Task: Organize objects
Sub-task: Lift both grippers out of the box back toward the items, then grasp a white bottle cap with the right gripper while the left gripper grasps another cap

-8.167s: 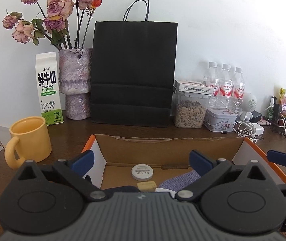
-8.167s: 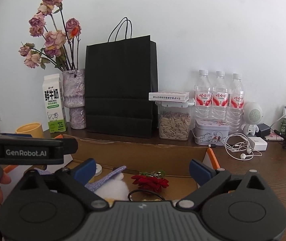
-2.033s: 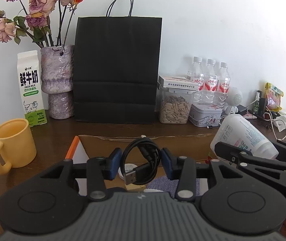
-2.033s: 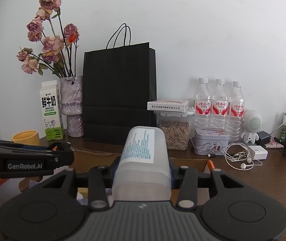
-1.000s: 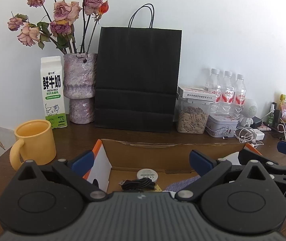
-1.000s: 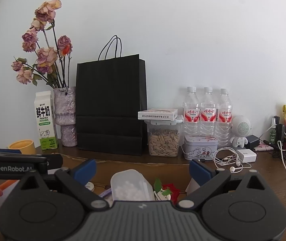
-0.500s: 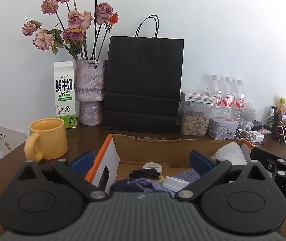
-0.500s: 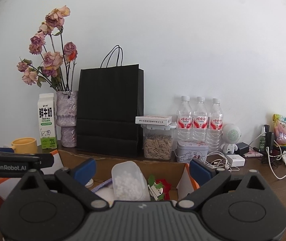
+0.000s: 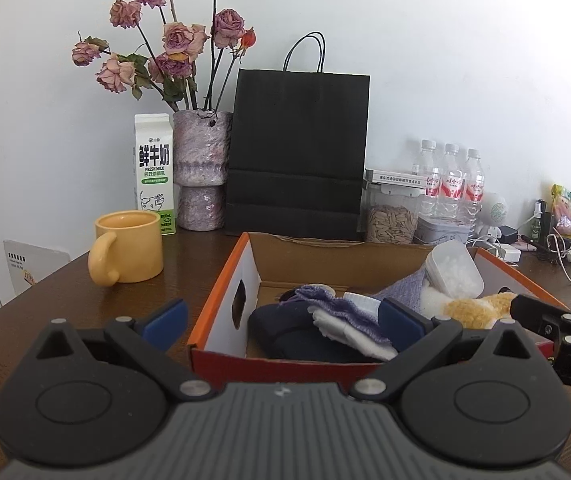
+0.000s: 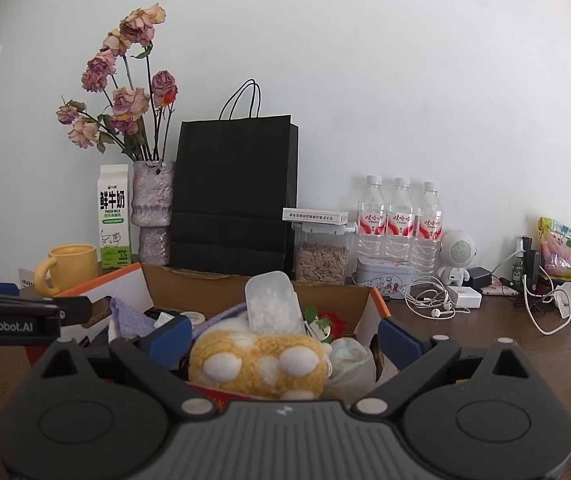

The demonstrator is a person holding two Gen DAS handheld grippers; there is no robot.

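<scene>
Left wrist view shows my left claw (image 9: 281,316) spread wide and holding nothing, hanging just in front of the orange cardboard box (image 9: 221,296) on the table (image 9: 85,312). My right claw (image 10: 283,334) is likewise wide open and empty, at the box's near right corner. Inside the box lie a dark bundle (image 9: 285,332), a lilac knitted cloth (image 9: 337,308), a fluffy yellow plush toy (image 10: 257,364), a red rose (image 10: 331,320), and a translucent bottle (image 10: 273,306) leaning against the back wall. Judging by that, the packing step looks finished or between items; any next move calls for picking something outside the box, perhaps the yellow mug (image 9: 129,246) to its left.
</scene>
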